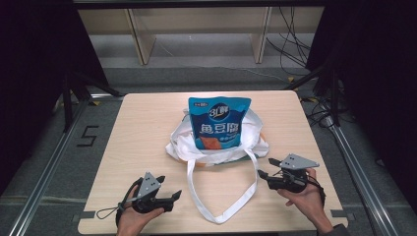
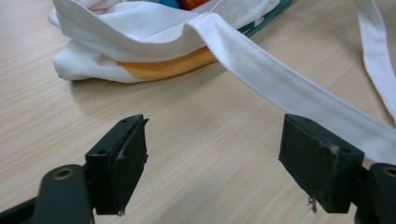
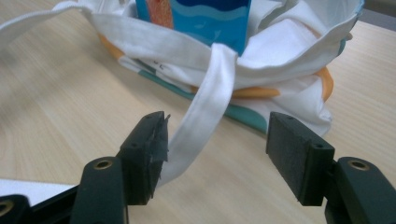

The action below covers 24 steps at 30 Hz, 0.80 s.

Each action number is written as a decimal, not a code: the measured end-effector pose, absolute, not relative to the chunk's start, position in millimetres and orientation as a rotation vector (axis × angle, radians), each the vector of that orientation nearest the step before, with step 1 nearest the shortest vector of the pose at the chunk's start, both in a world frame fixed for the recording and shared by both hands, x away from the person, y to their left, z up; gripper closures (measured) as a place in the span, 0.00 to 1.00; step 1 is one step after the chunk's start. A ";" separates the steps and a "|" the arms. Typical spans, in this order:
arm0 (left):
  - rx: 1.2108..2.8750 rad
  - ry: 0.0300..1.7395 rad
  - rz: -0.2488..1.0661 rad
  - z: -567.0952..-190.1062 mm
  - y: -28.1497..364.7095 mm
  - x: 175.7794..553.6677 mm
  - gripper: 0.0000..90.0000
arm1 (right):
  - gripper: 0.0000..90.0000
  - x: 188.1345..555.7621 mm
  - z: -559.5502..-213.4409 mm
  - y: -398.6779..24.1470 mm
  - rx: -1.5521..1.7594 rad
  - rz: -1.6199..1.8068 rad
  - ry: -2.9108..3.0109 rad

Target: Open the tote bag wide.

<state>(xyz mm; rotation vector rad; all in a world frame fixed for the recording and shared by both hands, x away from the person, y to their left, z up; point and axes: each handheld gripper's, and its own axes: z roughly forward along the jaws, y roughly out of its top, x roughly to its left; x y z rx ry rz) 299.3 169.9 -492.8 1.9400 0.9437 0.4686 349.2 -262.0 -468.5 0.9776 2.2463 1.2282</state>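
Note:
A white tote bag (image 1: 183,143) lies slumped at the middle of the wooden table (image 1: 142,123). A blue snack packet (image 1: 220,123) stands upright in it. The bag's long white strap (image 1: 223,216) loops toward the front edge. My left gripper (image 1: 176,195) is at the front left, pointing at the strap, open. In the left gripper view its jaws (image 2: 217,123) stand wide over bare wood, with the strap (image 2: 280,79) running past the right jaw. My right gripper (image 1: 266,167) is open beside the bag's right corner. In its own view (image 3: 218,119) the strap (image 3: 212,88) hangs between the jaws, near the left one, unpressed.
Beyond the table's far edge are wooden shelf legs (image 1: 140,42) and loose cables (image 1: 290,46) on the floor. Metal rails (image 1: 44,172) run along both sides, and a "5" mark (image 1: 87,136) is on the floor at the left. Bare tabletop lies left of the bag.

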 end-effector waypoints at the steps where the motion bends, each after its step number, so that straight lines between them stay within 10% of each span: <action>1: 1.932 0.949 0.472 -492.5 169.9 297.8 0.25 | 0.43 346.8 -469.5 -261.1 0.979 1.217 2.247; 24: 1.989 0.938 0.413 -502.0 159.1 276.2 0.21 | 0.30 305.7 -486.3 -270.5 0.956 1.109 2.411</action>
